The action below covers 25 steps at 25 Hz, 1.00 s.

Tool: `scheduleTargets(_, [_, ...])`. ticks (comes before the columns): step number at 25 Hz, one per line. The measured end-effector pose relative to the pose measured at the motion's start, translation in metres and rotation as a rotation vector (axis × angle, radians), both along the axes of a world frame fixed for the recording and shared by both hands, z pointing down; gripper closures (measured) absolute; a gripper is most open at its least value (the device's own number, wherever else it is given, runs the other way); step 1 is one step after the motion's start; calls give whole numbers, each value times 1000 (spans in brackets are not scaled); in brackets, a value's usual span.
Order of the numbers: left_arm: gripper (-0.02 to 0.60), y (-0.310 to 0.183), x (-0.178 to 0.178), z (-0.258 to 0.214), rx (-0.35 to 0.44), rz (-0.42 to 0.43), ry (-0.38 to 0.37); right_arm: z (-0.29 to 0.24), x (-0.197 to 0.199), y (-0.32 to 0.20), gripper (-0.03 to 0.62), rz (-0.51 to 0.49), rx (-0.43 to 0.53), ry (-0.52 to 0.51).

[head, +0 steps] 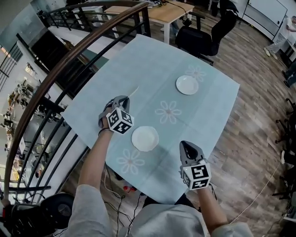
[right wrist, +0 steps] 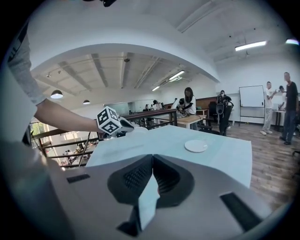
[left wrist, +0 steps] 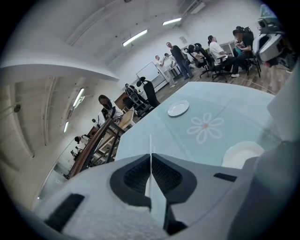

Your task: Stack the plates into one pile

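Observation:
Two white plates lie on the light blue flowered tablecloth (head: 212, 106): one far right (head: 187, 85) (left wrist: 178, 108) (right wrist: 196, 146), one near the front (head: 144, 138) (left wrist: 241, 152). My left gripper (head: 121, 98) (left wrist: 151, 157) hangs above the table's left part, shut on a third white plate (head: 133, 92) (left wrist: 150, 143) held on edge, so it shows only as a thin line. The right gripper view shows that plate (right wrist: 136, 127) beside the left gripper's marker cube (right wrist: 108, 121). My right gripper (head: 187, 144) (right wrist: 153, 157) is over the table's front right, jaws together with nothing between them.
A curved dark railing (head: 60, 65) runs close along the table's left side, with a drop to a lower floor behind it. A black office chair (head: 206, 34) and a wooden table (head: 164, 11) stand beyond the far edge. Several people are in the room's background (left wrist: 220, 49).

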<state>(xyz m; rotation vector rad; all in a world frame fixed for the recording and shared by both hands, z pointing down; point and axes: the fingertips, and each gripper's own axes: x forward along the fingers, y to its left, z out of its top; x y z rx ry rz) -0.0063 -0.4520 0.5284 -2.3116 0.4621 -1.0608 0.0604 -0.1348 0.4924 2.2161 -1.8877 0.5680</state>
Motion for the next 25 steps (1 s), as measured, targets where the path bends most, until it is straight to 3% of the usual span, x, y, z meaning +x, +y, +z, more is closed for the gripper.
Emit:
scheduleTargets(12, [557, 156, -33, 34, 10, -29, -115, 11, 16, 113, 568, -57, 36, -10])
scheduleTargets(25, [557, 224, -50, 93, 37, -46, -261, 12, 22, 157, 568, -98, 40, 15])
